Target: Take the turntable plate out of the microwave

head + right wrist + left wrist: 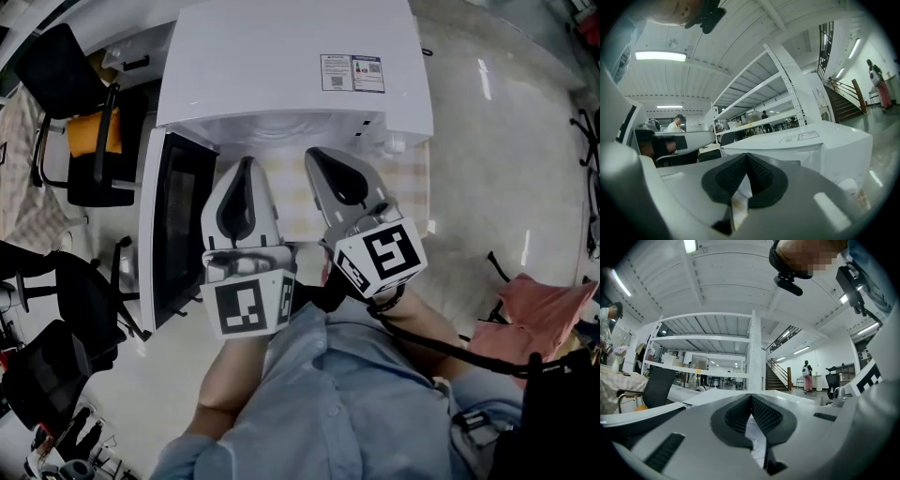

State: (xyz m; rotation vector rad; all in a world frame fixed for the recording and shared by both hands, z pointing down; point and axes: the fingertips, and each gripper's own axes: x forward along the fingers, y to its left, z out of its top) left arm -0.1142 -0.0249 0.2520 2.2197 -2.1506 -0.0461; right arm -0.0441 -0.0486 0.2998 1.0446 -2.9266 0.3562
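Bright, even overhead strip lights (660, 56); glare streaks on floor (485, 79); fisheye bending, dark vignette corners.

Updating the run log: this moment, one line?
microwave door: open | left hand-held gripper: shut | right hand-held gripper: shut | turntable plate: unseen

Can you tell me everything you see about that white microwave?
The microwave is a white box seen from above, with two printed stickers on its top. Its door, with a dark window, is swung open to the left. The inside is hidden. A pale checked cloth lies before its front. The left gripper and right gripper point at the opening; contact cannot be told.
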